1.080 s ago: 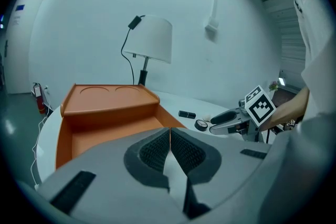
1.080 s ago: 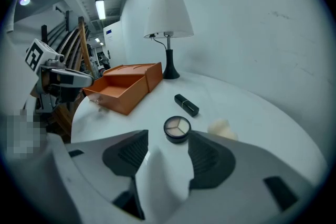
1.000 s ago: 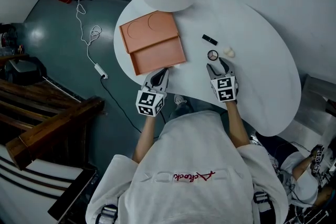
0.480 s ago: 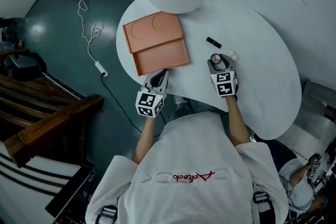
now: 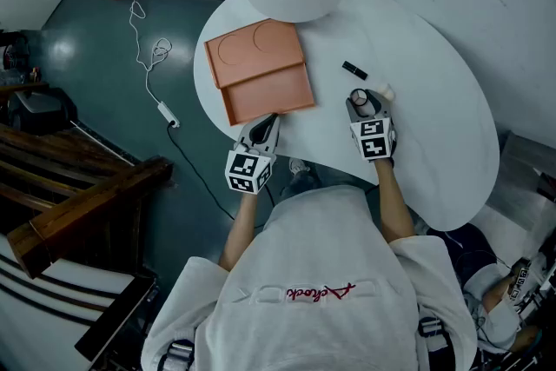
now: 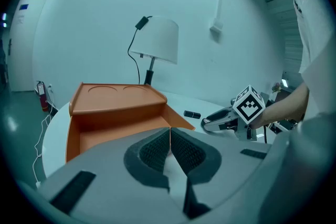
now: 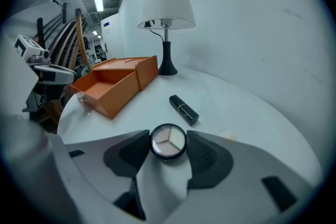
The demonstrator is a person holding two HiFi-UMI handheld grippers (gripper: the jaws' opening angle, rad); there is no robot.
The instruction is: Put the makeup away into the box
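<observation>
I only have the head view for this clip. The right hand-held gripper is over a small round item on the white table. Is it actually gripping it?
Observer: Yes. In the right gripper view, the right hand-held gripper has a pad on each side of the round compact, both touching its rim.
Reviewer: What is the left one doing?
Observer: The left gripper view shows the left hand-held gripper with jaws together and nothing between them, facing the open orange box.
Reviewer: And the dark item beyond the compact?
Observer: It is a black lipstick tube, lying on its side and apart from the compact.
</observation>
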